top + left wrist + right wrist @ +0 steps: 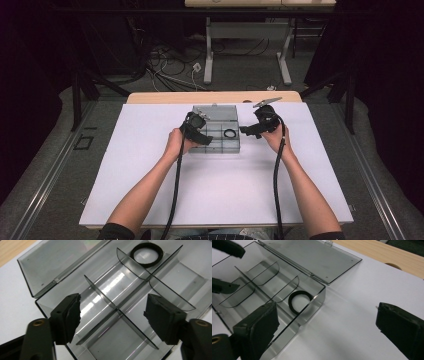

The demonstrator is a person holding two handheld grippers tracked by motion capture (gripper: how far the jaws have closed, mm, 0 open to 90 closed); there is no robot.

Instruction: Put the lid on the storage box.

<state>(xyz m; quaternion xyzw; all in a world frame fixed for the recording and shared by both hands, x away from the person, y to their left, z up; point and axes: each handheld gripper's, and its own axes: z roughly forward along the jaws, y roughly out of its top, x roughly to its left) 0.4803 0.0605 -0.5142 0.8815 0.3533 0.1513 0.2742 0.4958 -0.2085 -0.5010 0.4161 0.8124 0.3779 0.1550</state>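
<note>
Two grippers close in on one clear plastic organizer box (216,129) in the high view, lid (216,112) laid flat behind it on the white desk (150,175); the left gripper (200,134) hangs over the box's left half, the right gripper (248,130) sits just off its right edge, and a black ring (230,133) lies in a right-hand compartment. Over to the left gripper view: jaws wide apart, nothing between them, poised above the crossing dividers (117,310), with the ring (147,254) well beyond in the far compartment. Now the right gripper view: jaws spread here too, empty, one over the box's near corner and the other out over bare desk, the ring (299,302) flat on the floor of the end compartment beside the wall. My read: the box is open and the ring is either just dropped in or about to be picked out, I cannot tell which; closing the lid looks like what remains.
</note>
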